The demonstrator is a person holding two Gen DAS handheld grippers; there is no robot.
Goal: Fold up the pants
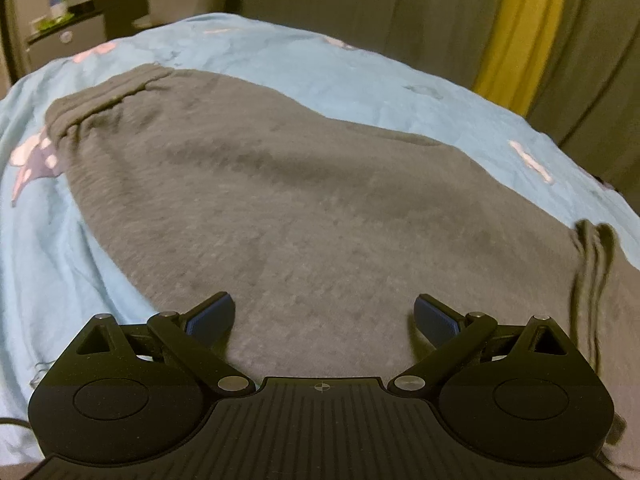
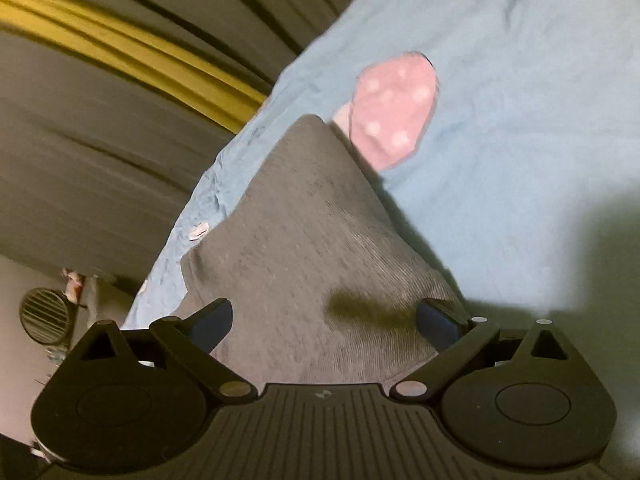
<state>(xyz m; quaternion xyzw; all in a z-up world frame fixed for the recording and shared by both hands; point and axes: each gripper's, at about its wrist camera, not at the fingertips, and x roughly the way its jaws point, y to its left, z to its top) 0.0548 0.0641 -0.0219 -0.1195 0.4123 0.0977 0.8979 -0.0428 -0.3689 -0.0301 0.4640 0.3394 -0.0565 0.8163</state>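
**Both sets of fingers wide open over the pants, nothing gripped: the risks are in the pick-up**

The grey pants [image 1: 304, 200] lie spread on the bed's blue sheet [image 1: 360, 68], waistband [image 1: 100, 100] off toward 10 o'clock in my left view. My left gripper [image 1: 324, 312] hovers low over the broad grey cloth with its fingers [image 1: 212, 314] spread wide, holding nothing. My right gripper [image 2: 326, 316] is just as wide and empty, with a narrow, pointed end of the pants [image 2: 312, 240] running from between its fingers toward 12 o'clock, beside a pink spotted print [image 2: 394, 112] on the sheet.

What worries me, as a judgement:

- If I close on the middle of the fabric rather than an edge, I may pinch only the top layer, and the fold would come out lopsided.
- The cloth looks soft and thick; a shallow bite could slip as I lift.
- Pressing too deep could catch the sheet along with the pants and drag it.
- The bunched fold [image 1: 592, 264] at 3 o'clock in my left view could get trapped inside the fold as a lump.
- The right-hand end lies near the bed's edge, so a careless tug might pull it off.
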